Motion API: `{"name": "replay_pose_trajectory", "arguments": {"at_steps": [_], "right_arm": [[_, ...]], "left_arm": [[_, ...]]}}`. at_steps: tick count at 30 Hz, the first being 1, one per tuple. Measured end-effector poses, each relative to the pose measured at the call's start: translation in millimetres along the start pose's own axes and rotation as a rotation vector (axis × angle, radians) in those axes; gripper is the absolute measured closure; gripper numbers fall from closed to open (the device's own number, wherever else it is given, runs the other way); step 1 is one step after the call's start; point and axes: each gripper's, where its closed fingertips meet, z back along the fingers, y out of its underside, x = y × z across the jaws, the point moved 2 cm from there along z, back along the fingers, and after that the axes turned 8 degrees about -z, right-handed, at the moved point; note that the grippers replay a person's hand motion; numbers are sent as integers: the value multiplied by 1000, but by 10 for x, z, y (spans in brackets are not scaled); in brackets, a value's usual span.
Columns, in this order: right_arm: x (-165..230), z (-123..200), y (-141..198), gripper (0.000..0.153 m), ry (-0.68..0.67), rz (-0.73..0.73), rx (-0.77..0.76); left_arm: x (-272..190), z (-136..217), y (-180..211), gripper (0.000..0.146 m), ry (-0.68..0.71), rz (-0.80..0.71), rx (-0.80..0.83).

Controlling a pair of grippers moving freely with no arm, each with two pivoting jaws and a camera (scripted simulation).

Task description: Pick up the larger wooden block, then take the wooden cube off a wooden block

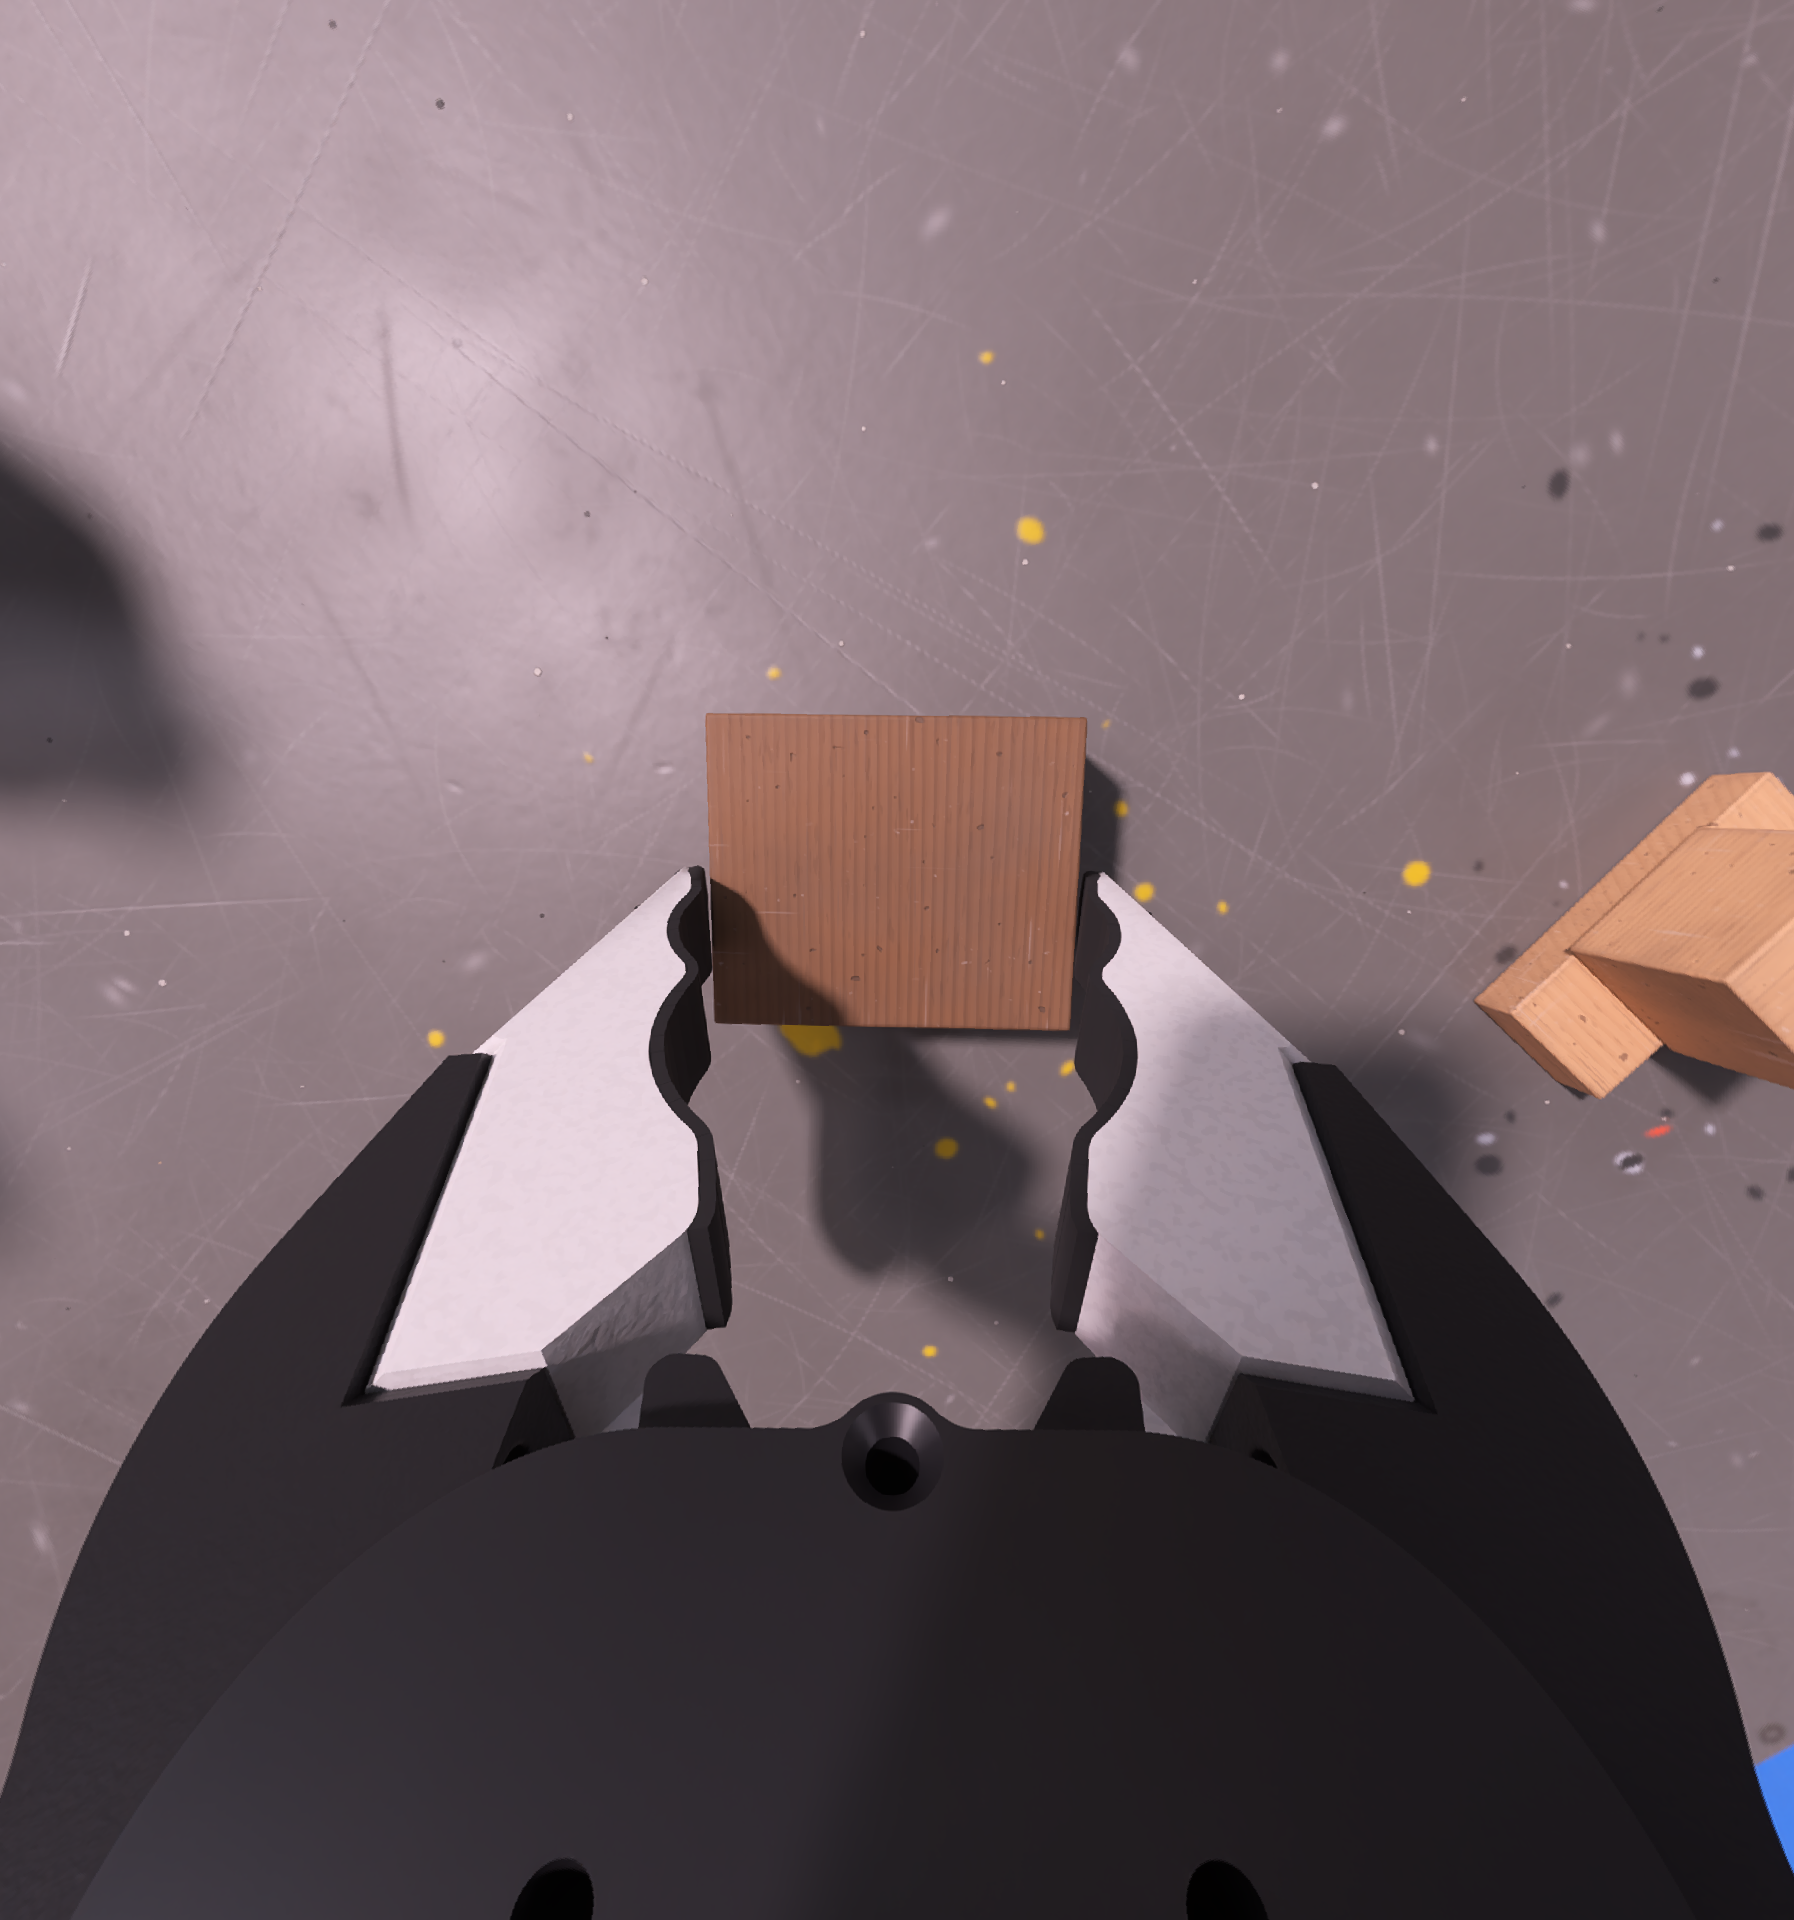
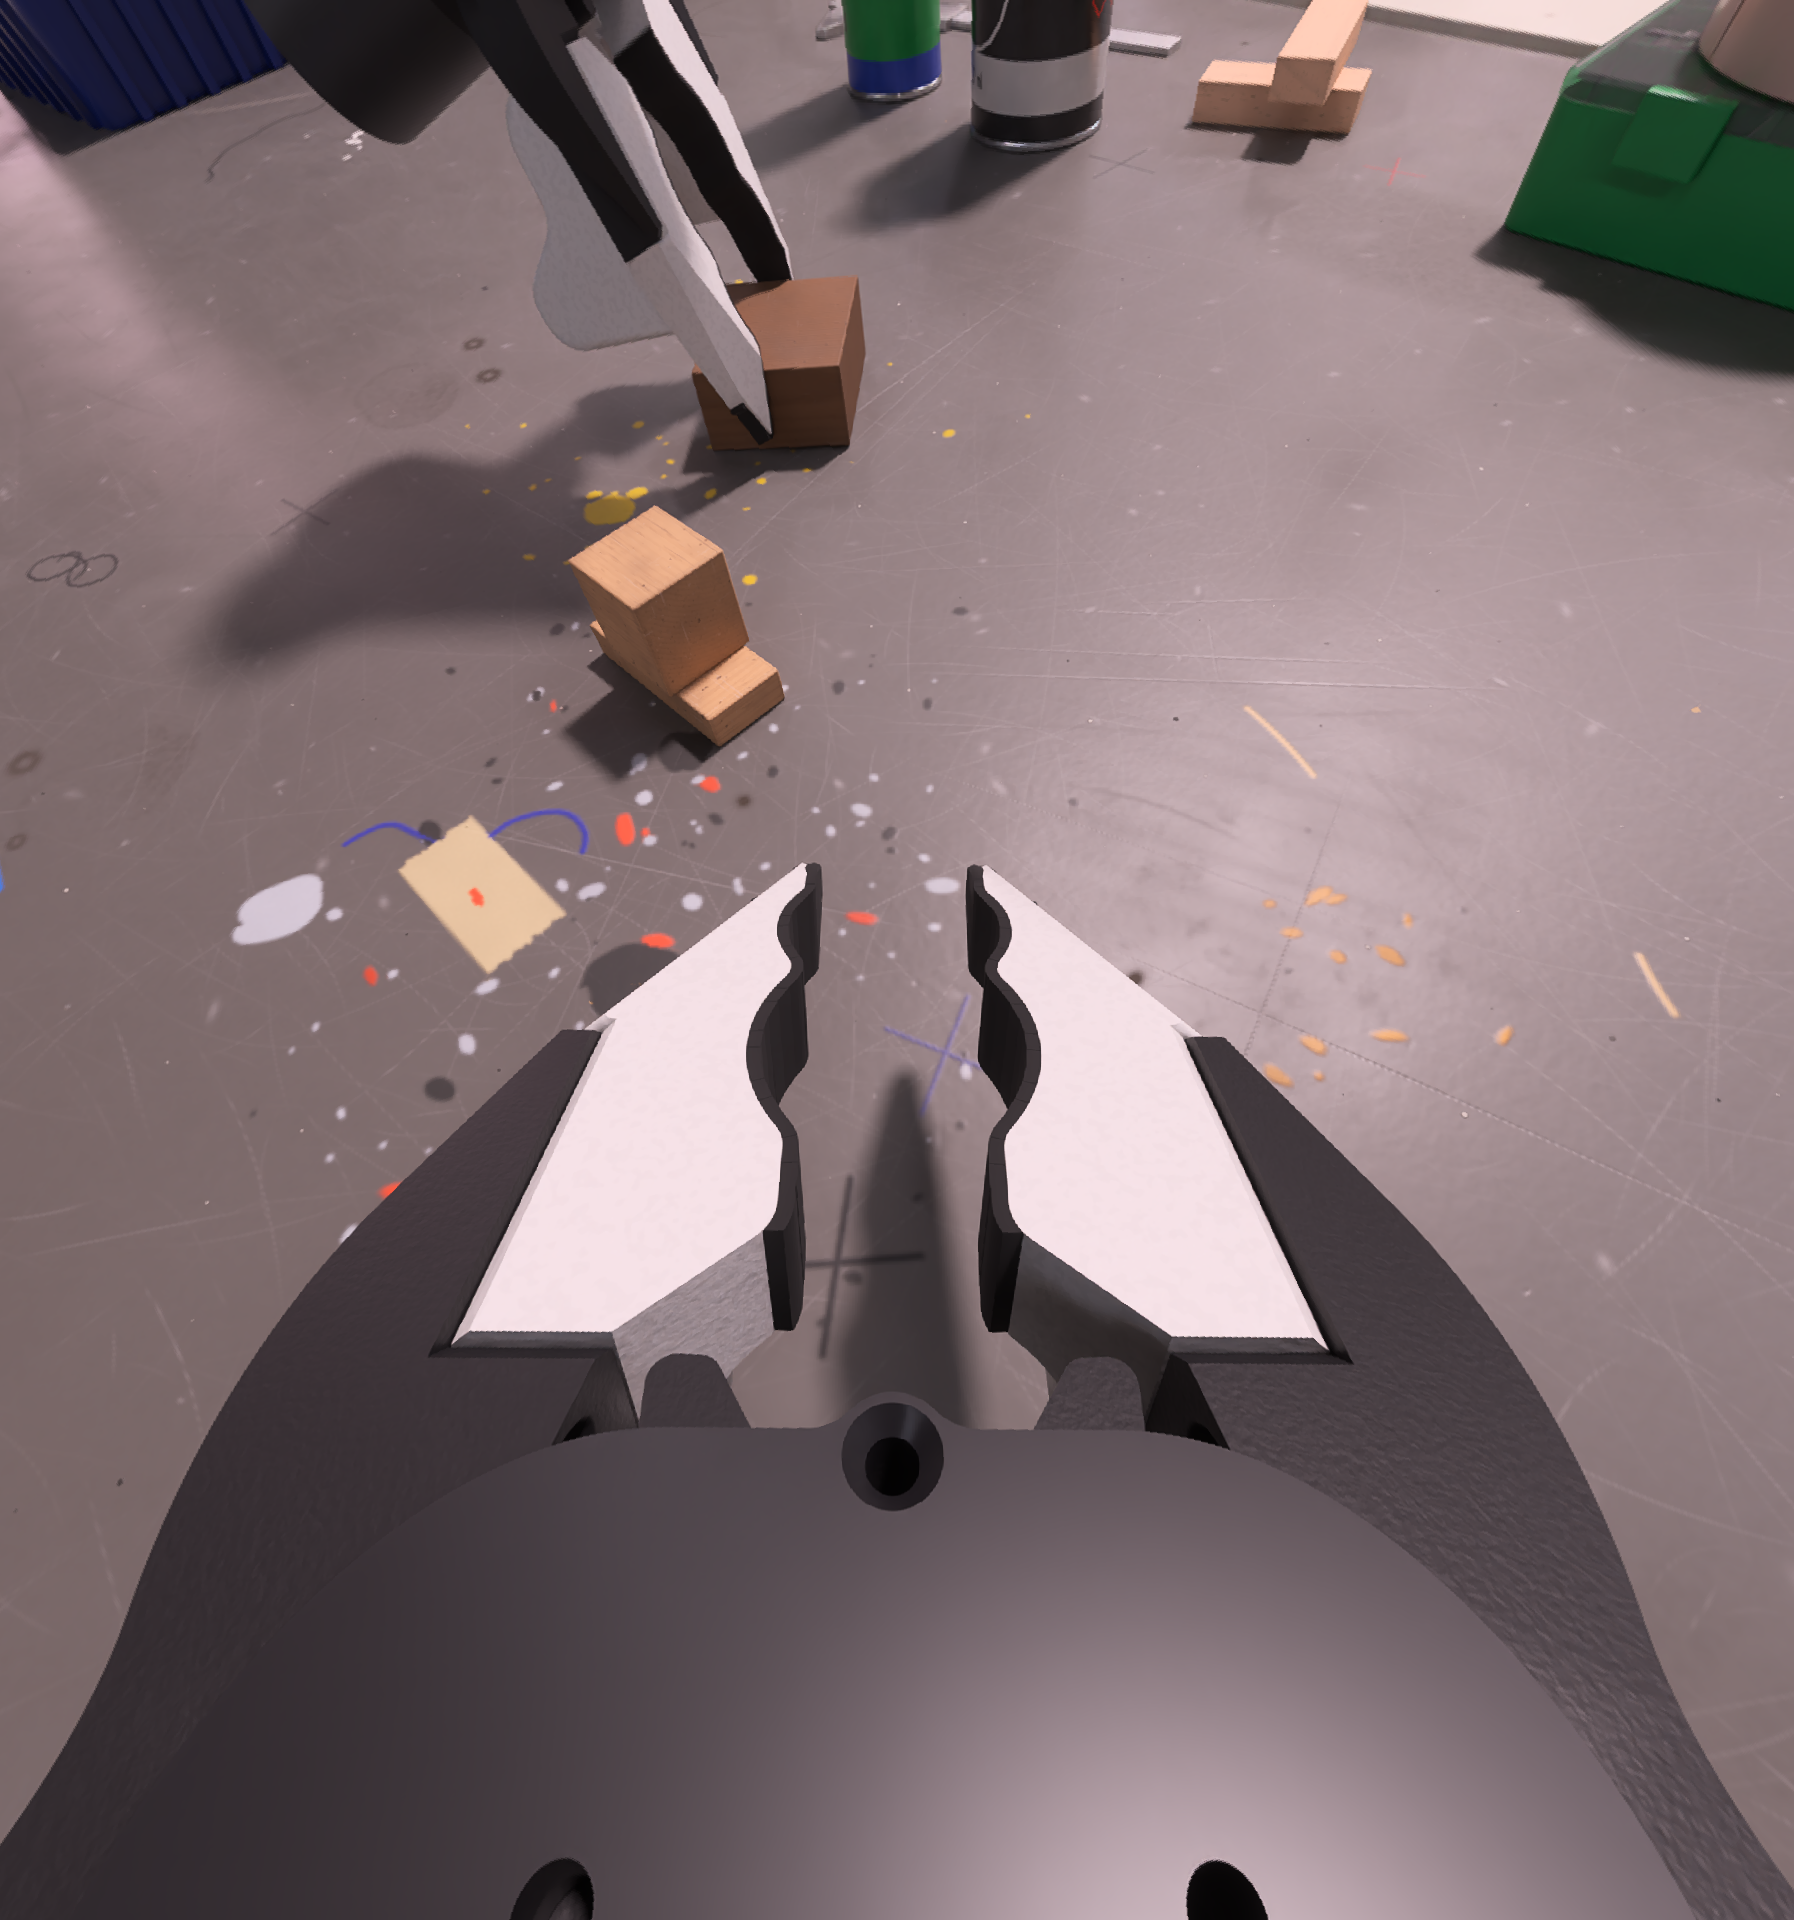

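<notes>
The left gripper (image 1: 893,894) has its fingers on either side of the dark brown wooden block (image 1: 893,868), the pads pressed flat against its two side faces, pinching it. From the right wrist view the same block (image 2: 805,364) appears to sit on the grey tabletop (image 2: 1288,623), though the angle leaves it uncertain whether its base is just clear of the surface.

Near it, toward the right gripper, the pale wooden cube (image 2: 659,592) rests tilted on a thin pale wooden slab (image 2: 732,696), overhanging it; in the left wrist view this pair (image 1: 1724,935) lies off to the right.

The right gripper (image 2: 893,883) hangs above the paint-spattered tabletop with its fingers spread and nothing between them.

At the far edge stand a green-and-blue can (image 2: 891,47) and a black-and-white can (image 2: 1038,73); their tops are cut off, so any contents cannot be seen. Beside them lie crossed pale wood pieces (image 2: 1282,78) and a green box (image 2: 1703,177).
</notes>
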Motion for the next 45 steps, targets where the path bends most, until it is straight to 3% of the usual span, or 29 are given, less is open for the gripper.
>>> {"name": "replay_pose_trajectory", "arguments": {"at_steps": [6,12,16,18,22,26,29,32,35,37,41,45], "right_arm": [[-6,-2,-9,125,3,-6,-3],[6,-12,-46,125,-14,-31,-15],[95,-10,-275,125,-103,-27,-13],[108,-53,-471,122,-120,67,37],[68,-336,-969,112,-85,272,155],[-26,-777,-1329,109,-189,281,284],[-79,-988,-1452,109,-352,181,398],[-122,-1250,-1489,109,-531,-22,499],[-209,-1553,-1326,110,-595,-201,649],[-300,-1726,-1177,111,-510,-156,702],[-296,-1826,-1026,109,-487,-83,781],[-177,-1786,-867,93,-528,-60,874]], "left_arm": [[-66,111,21,75,-7,-1,-122],[-281,512,59,75,-105,-7,-403],[-520,782,191,75,-126,41,-550],[-625,875,271,75,-122,57,-562],[-847,950,429,75,-73,118,-605],[-981,912,542,75,-64,109,-583],[-1027,921,554,75,-56,99,-579],[-1050,913,556,75,-60,85,-575],[-1075,892,547,75,-53,72,-566],[-1095,898,536,75,-39,67,-568],[-1114,900,544,75,-41,53,-549],[-1155,880,548,75,-22,54,-536]]}}
